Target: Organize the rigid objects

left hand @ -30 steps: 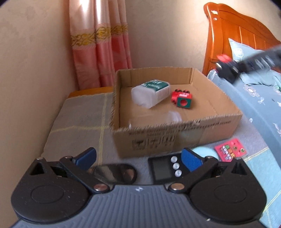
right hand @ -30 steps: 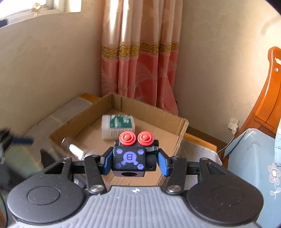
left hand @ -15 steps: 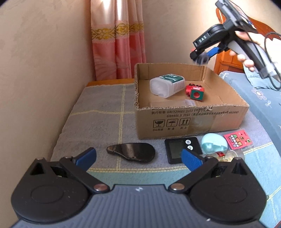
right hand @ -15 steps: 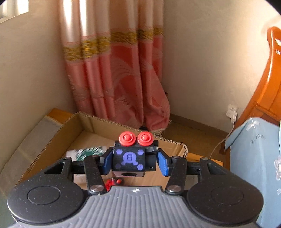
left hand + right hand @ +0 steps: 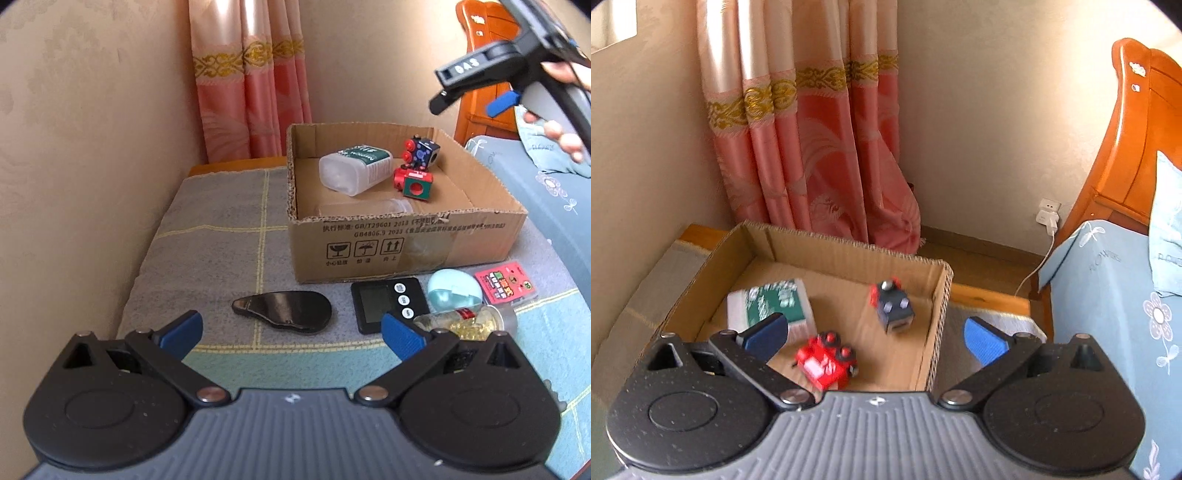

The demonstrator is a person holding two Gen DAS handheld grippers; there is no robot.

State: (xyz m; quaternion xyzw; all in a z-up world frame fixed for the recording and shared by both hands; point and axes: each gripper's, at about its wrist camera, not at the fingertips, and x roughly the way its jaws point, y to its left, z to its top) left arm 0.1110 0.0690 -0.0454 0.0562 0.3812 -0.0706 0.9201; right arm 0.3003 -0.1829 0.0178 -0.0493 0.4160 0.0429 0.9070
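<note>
Where a second ago the right gripper (image 5: 875, 338) clamped the dark blue cube (image 5: 894, 310), its jaws have just been opening and now stand wide and empty; the cube lies inside the cardboard box (image 5: 938, 314), near the red cube (image 5: 827, 363) and white bottle (image 5: 772, 304). Only the left wrist view shows the left gripper (image 5: 291, 332), spread wide and empty, and the black timer (image 5: 388, 302) and black case (image 5: 284, 312) in front of the box.

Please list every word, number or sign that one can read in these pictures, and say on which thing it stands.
"DAS": on the right tool.
"GB/T29601 2013", "GB4806.9 2023", three handling signs: on the cardboard box front; its other printed characters are too small.
Green label of the white bottle: too blurred.
Pink card: too small.
Dark cube: sign unclear.
</note>
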